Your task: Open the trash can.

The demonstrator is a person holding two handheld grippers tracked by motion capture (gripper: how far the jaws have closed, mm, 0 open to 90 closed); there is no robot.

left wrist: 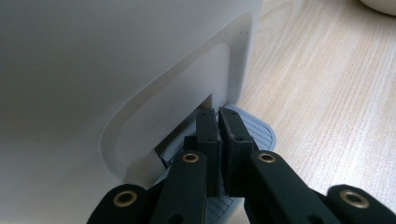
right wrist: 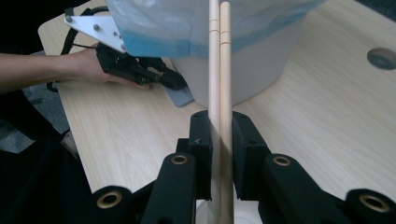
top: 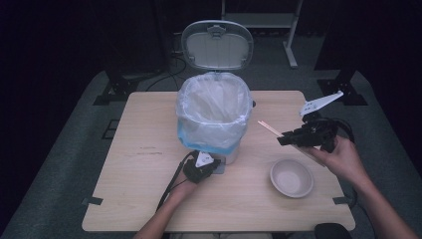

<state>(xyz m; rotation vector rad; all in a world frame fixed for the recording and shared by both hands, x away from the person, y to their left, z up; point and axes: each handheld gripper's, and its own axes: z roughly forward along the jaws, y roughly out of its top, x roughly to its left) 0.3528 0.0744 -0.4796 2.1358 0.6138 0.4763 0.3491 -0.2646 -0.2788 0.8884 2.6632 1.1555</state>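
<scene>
My left gripper (top: 211, 167), jaws pressed together, pushes down the grey foot pedal (left wrist: 259, 133) so the white, bag-lined bin (top: 214, 117) keeps its lid up; my right gripper (top: 284, 140) pinches two pale wooden chopsticks (right wrist: 219, 70) (held high beside the bin), ready to drop in.

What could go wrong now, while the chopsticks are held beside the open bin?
1. The right claw grips the chopsticks low on their length, so the long free part might tilt or slip on the way to the bin.
2. The left claw, shut, presses the pedal; if it slides off, the lid may fall.
3. The sticks could snag the bag liner.
</scene>
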